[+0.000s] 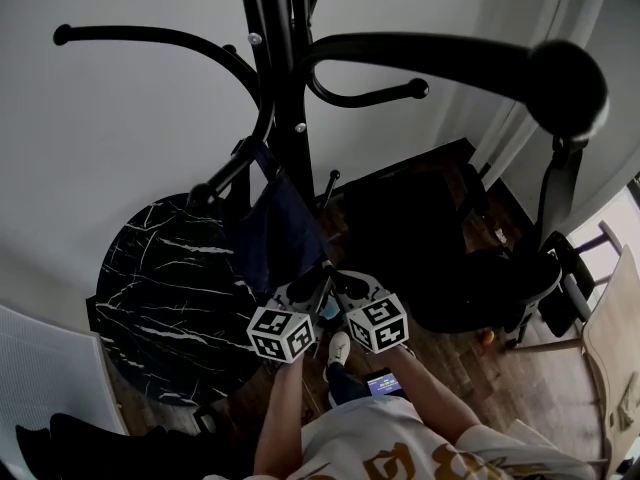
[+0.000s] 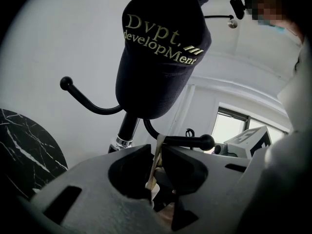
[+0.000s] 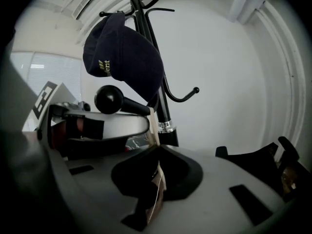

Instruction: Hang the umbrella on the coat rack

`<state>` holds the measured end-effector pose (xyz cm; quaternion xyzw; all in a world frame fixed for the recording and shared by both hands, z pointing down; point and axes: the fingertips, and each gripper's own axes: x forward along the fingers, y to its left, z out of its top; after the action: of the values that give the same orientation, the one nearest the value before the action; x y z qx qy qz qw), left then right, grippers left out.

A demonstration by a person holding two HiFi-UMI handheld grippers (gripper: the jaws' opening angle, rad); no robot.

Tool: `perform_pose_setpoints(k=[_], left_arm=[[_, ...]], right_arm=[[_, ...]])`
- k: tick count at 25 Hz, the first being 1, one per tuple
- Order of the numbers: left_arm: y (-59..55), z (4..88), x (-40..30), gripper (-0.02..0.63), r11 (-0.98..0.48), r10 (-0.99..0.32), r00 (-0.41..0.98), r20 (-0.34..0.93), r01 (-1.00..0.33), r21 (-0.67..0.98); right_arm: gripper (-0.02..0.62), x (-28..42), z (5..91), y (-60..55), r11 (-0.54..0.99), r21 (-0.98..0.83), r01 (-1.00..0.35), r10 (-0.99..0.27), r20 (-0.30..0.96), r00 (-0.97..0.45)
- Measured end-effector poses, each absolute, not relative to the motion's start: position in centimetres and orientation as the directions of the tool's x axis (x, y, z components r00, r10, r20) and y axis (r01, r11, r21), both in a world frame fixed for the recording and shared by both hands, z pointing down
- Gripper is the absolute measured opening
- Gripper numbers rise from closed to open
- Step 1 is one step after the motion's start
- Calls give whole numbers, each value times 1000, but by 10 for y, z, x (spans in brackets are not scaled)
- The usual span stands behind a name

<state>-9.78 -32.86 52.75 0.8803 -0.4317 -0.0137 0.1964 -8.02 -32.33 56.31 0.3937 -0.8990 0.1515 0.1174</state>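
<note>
Beige strap (image 2: 159,143) is pinched by the left gripper (image 2: 155,155) and the right gripper (image 3: 157,155), both clamped tight on it. It rises to touch a ball-tipped hook (image 2: 187,141) of the rack (image 3: 163,106), below a navy cap (image 2: 161,48). The rest of the umbrella is hidden.

The head view looks steeply down from among the upper hooks of the rack (image 1: 290,118) to the floor (image 1: 530,378) well below. Both gripper views face upward from close under the rack, the left nearest the cap (image 2: 161,48), the right seemingly a little farther off. All three share the rack's pole.
</note>
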Motion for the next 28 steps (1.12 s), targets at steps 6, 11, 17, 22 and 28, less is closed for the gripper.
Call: perform_pose_setpoints(k=[6,11,17,22,28], left_arm=[[-325,524,-103,95,-547,-776,615,137,-766,337],[-322,523,-106,95,-543,-780,608,145,-774,325],[-311,522,-109,57,-530,-794,589,154,-793,300],[-294,519,-114,35,-513,-809,565,160,-812,278],[-273,511,-117,25,-485,-839,524,145,-842,236]], right_arm=[[21,-79,565,-315,637,-186,-748,-676,332,-658],[15,-73,563,-312,624,-160,-765,-696,329,-638],[12,-68,553,-305,626,-138,-768,-706,318,-633],[12,-68,545,-287,641,-118,-758,-703,306,-642],[12,-59,534,-265,629,-126,-767,-721,273,-636]])
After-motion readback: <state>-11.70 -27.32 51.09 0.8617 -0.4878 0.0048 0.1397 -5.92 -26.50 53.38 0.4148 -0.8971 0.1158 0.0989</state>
